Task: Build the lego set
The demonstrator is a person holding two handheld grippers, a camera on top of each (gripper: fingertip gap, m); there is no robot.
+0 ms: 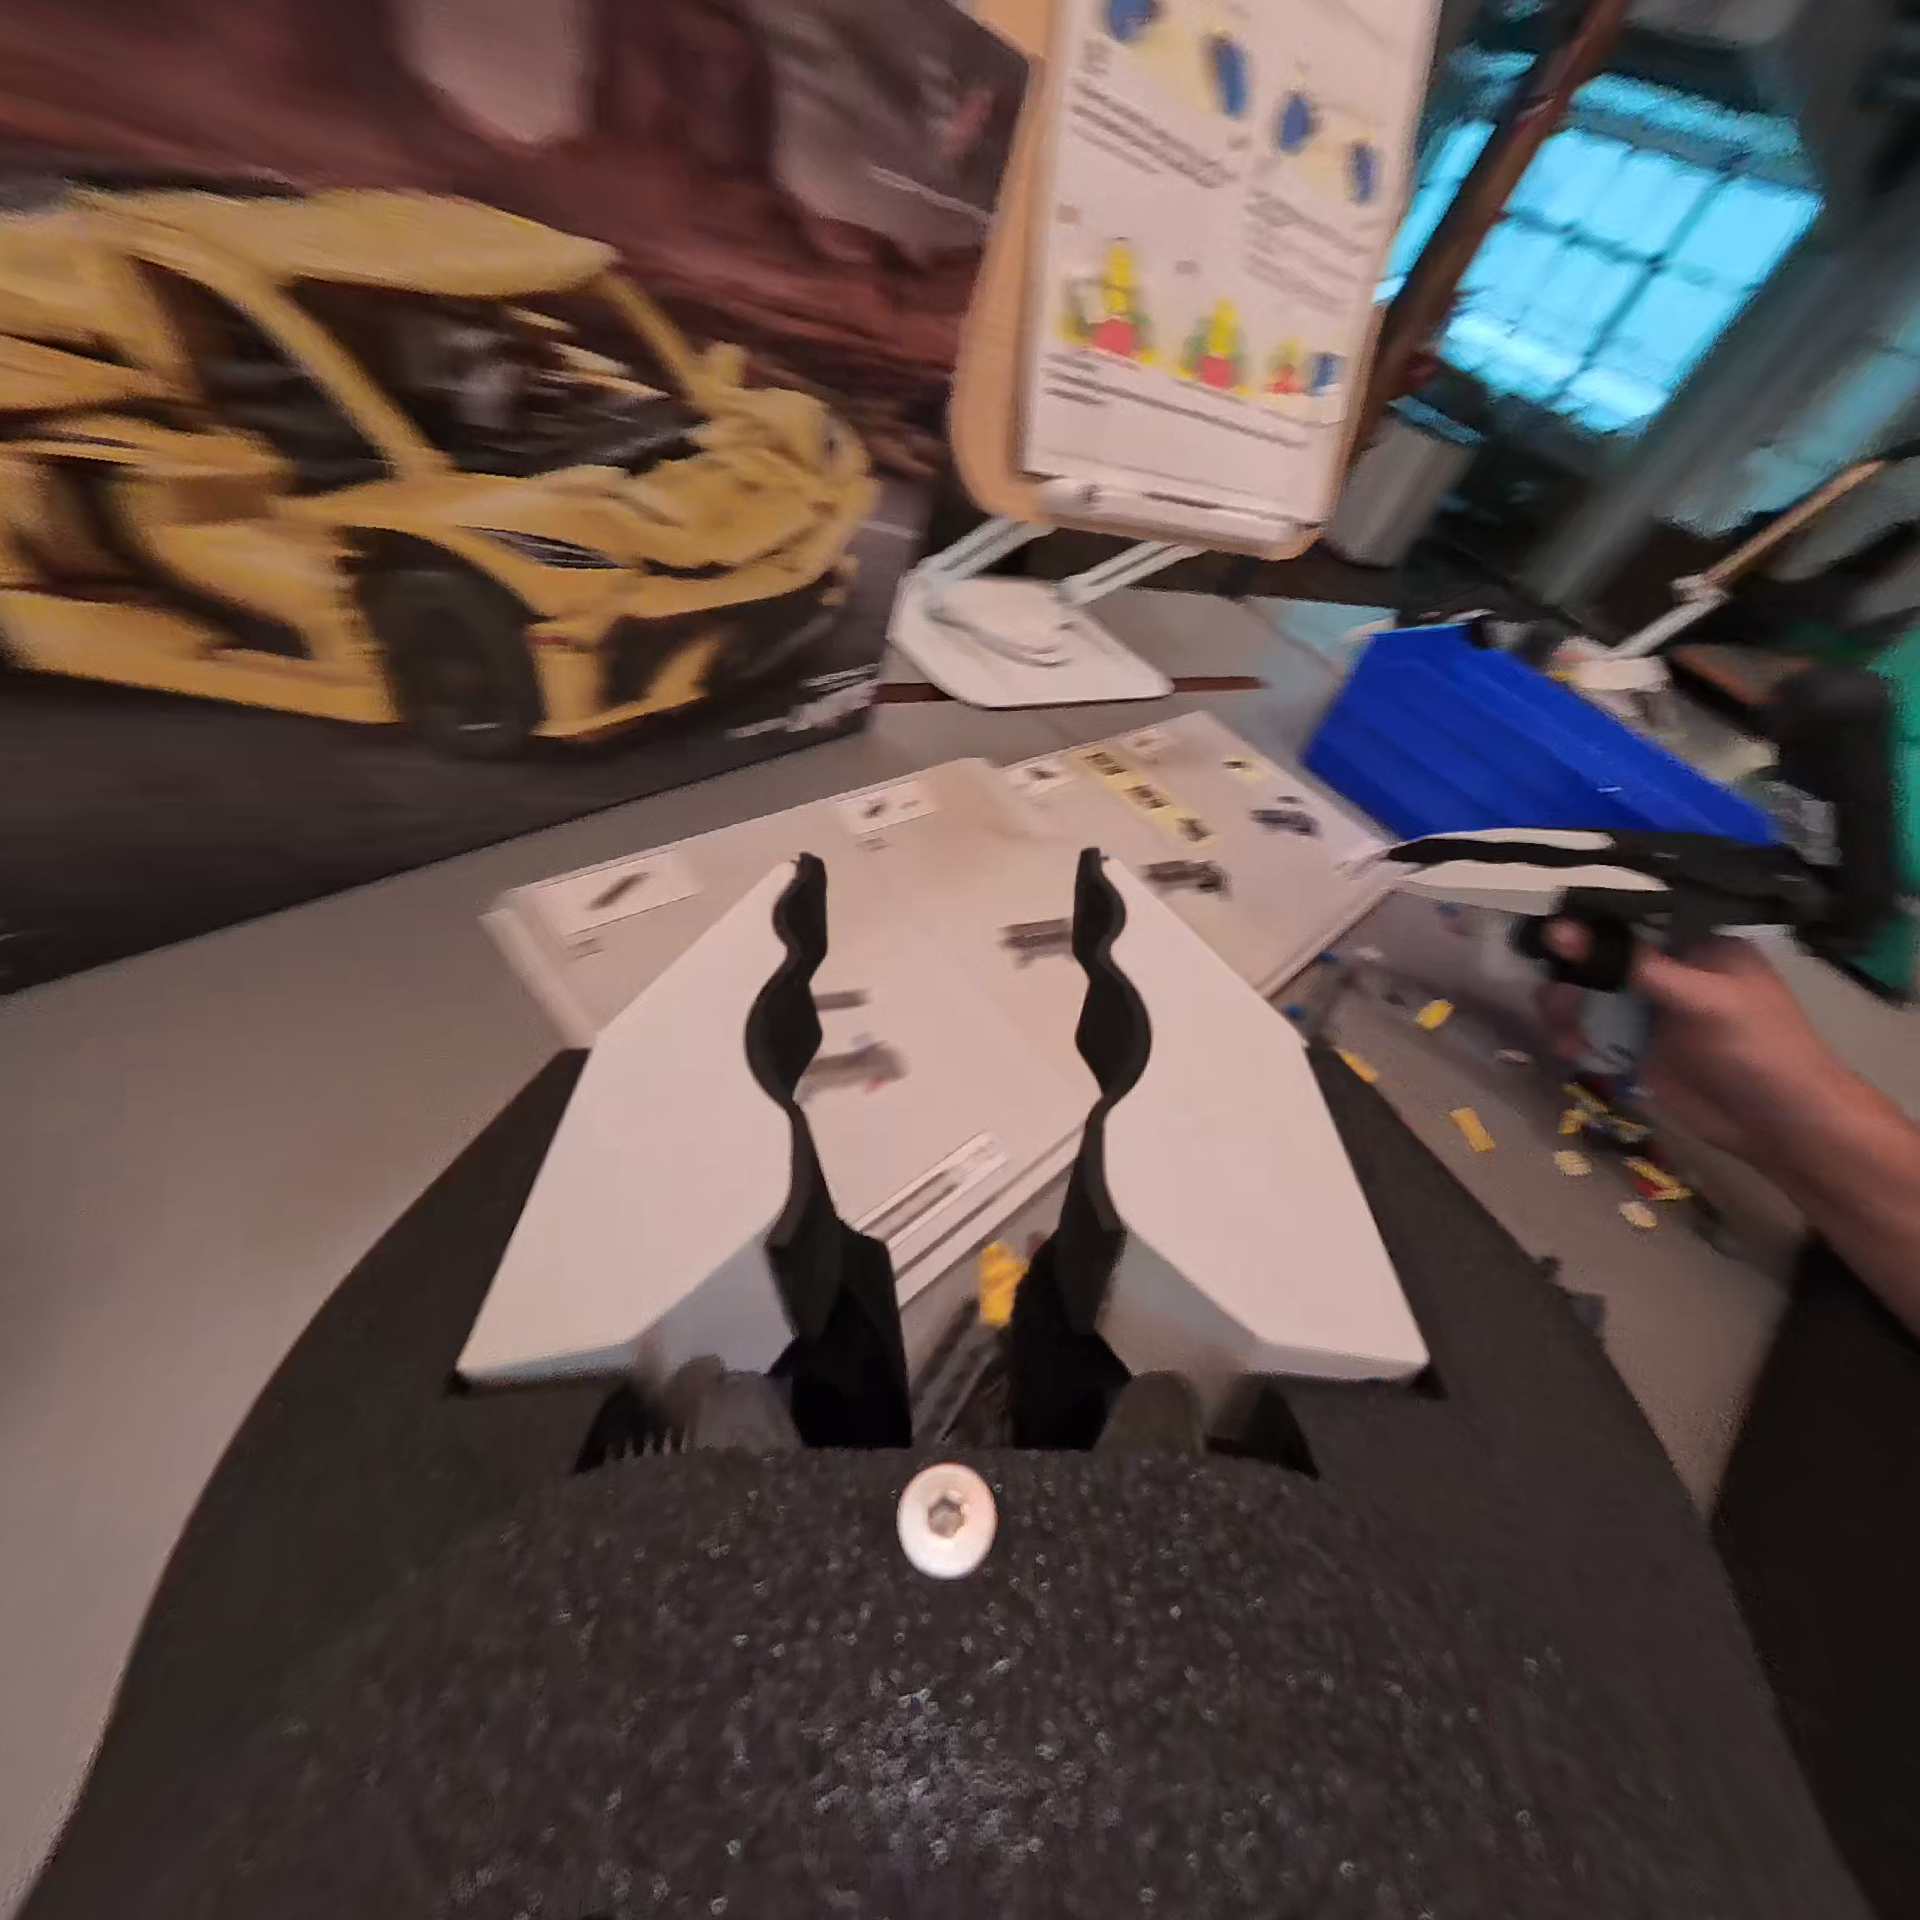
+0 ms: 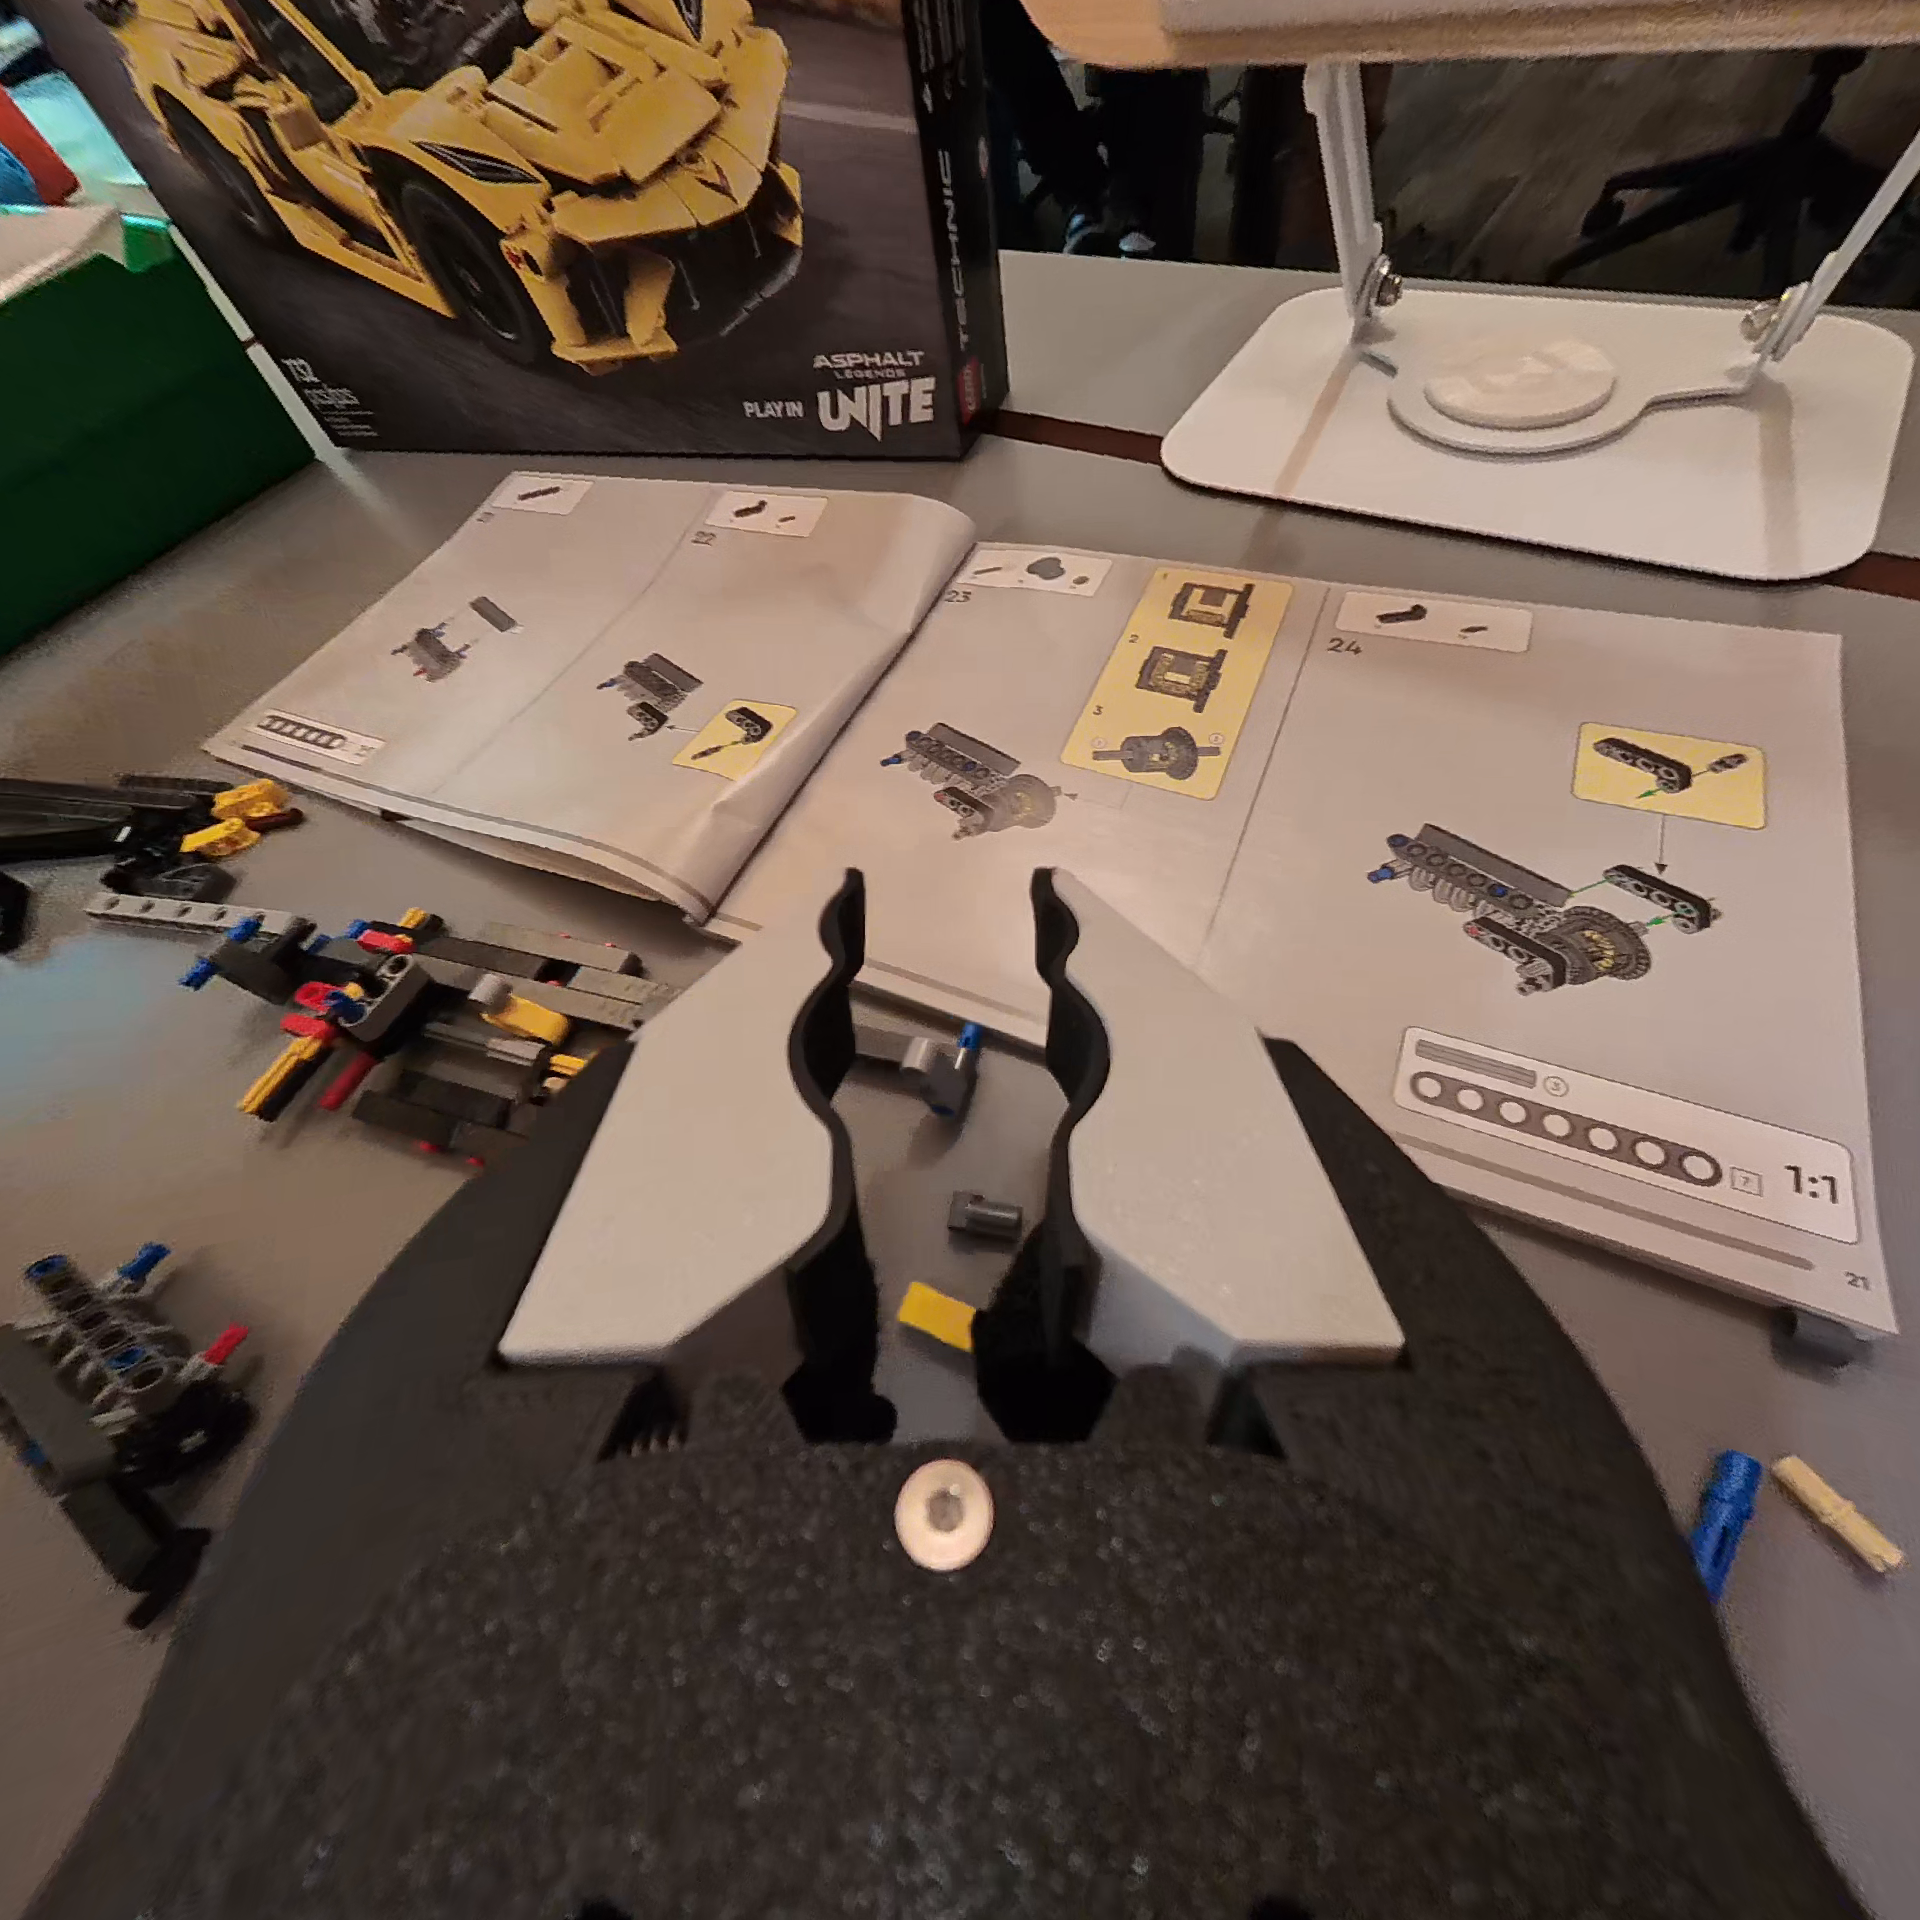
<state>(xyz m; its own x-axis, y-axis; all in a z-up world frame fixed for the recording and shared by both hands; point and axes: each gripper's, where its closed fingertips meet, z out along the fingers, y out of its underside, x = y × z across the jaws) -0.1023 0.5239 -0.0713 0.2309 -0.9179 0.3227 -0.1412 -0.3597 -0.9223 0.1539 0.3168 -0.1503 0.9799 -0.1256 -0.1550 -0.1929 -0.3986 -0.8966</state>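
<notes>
1. Set box (image 2: pixel 582 260), at 11 o'clock in the right wrist view: white printed lettering on its lower right corner and along its dark side panel.
2. Open instruction booklet (image 2: pixel 1299 831), at 1 o'clock: printed step numbers and a scale mark.
3. Sheet (image 1: pixel 1195 239) on a stand, at 1 o'clock in the left wrist view: print too blurred to read.

Left gripper (image 1: pixel 943 862): two pale wedge-shaped fingers (image 1: pixel 665 1132) lined inside with wavy black pads (image 1: pixel 787 1023); behind them a black, grainy curved body with one silver hex screw (image 1: pixel 947 1521) on its midline; right gripper (image 2: pixel 945 883): the same build, grey-white fingers (image 2: pixel 1205 1122), black scalloped pads (image 2: pixel 821 1039), a silver screw (image 2: pixel 943 1515).
</notes>
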